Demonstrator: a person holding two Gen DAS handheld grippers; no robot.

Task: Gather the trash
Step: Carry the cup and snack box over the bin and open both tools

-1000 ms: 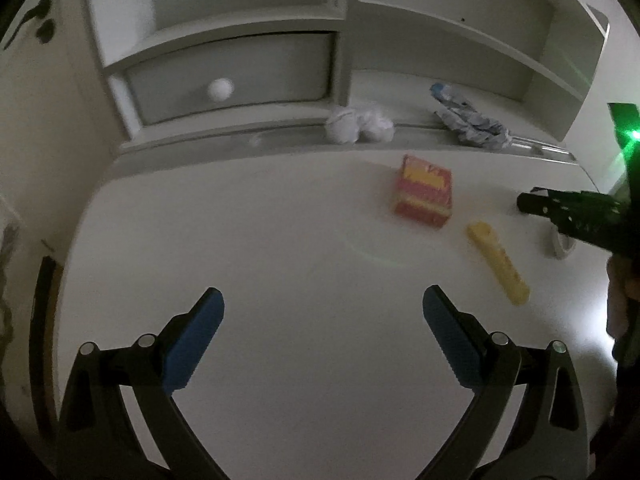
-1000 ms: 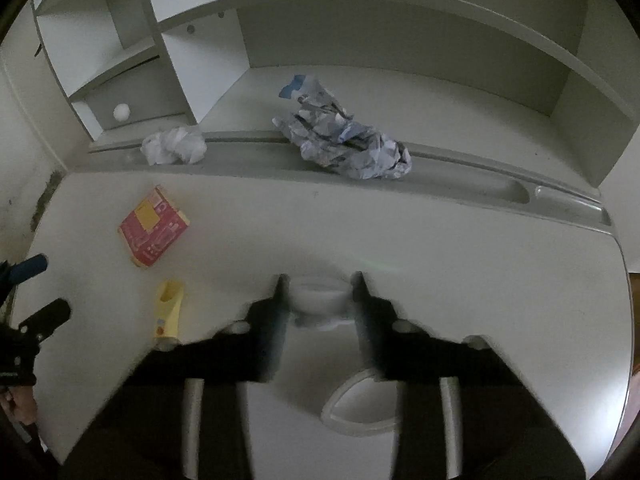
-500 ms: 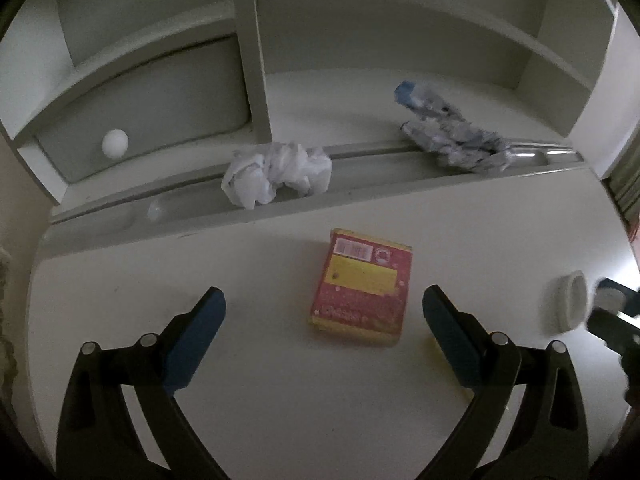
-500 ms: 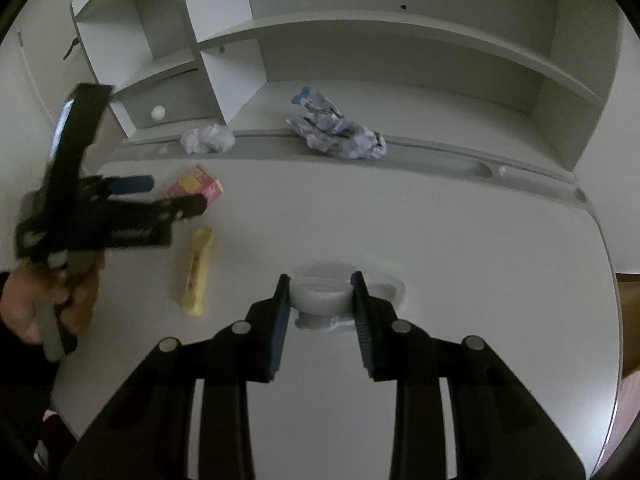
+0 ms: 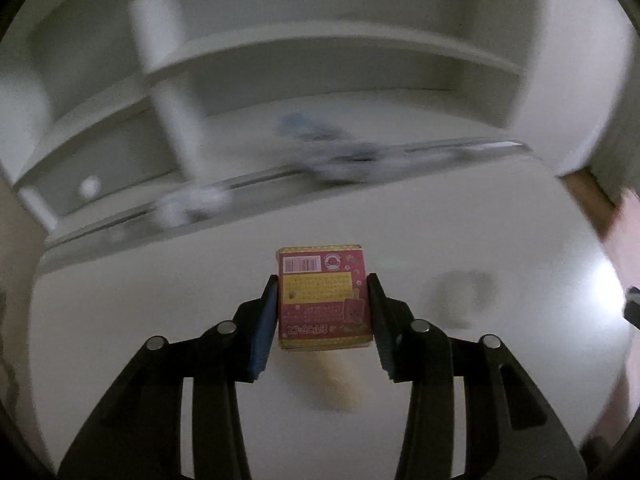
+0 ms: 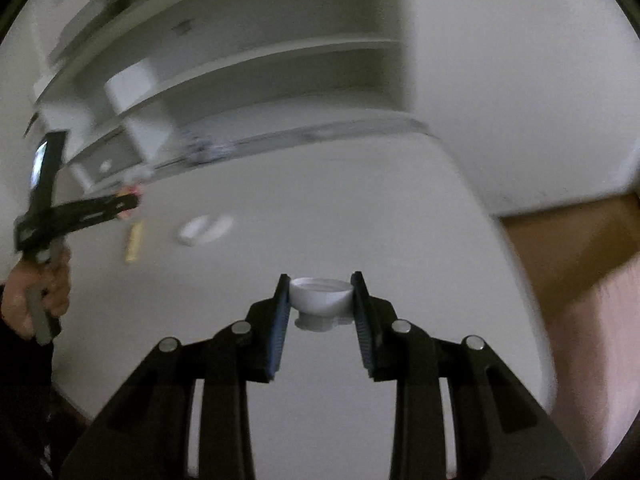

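Observation:
A red and yellow snack box sits between the blue pads of my left gripper. The jaws are closing and the pads press on its two sides. The box stays sharp above the blurred white desk. My right gripper is shut on a small white cup, held above the desk near its right side. In the right wrist view the left gripper shows at far left, held by a hand.
A yellow wrapper bar and a white lid lie on the desk. Crumpled white paper and a blue-white crumpled wrapper rest on the ledge under the shelves. Brown floor lies beyond the desk's right edge.
My left gripper went from wide open to closed around the snack box, which now rides with it. My right gripper swung right with the white cup; both views are blurred by motion.

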